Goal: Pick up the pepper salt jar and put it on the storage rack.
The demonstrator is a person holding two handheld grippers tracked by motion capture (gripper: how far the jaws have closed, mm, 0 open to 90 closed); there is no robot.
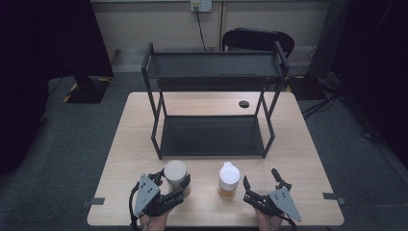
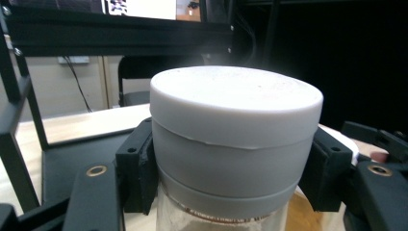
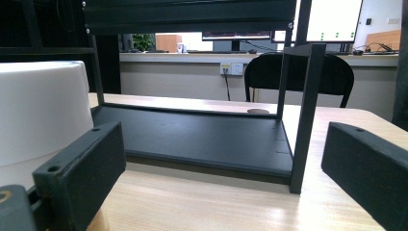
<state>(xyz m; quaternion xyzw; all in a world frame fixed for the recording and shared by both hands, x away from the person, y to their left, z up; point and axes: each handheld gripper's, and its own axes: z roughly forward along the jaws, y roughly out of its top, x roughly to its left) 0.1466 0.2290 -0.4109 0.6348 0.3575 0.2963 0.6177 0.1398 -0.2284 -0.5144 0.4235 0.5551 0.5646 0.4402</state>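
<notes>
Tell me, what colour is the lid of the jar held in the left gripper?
Pale grey lid, clearest in the left gripper view.

Grey-lidded jar (image 1: pixel 175 174), black rack (image 1: pixel 211 96)

Black shelf rack (image 1: pixel 214 110) blocks the table's (image 1: pixel 308 159) middle and far edge; bare strips flank it; bottle (image 1: pixel 228 180) stands near the front edge.

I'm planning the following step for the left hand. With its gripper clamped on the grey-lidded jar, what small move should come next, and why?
Probably carry the grey-lidded jar forward toward the lower shelf of the black rack. The left gripper has its jaws pressed on both sides of the lid, and the shelf ahead looks bare, while the right gripper stands open beside the white-capped jar.
</notes>
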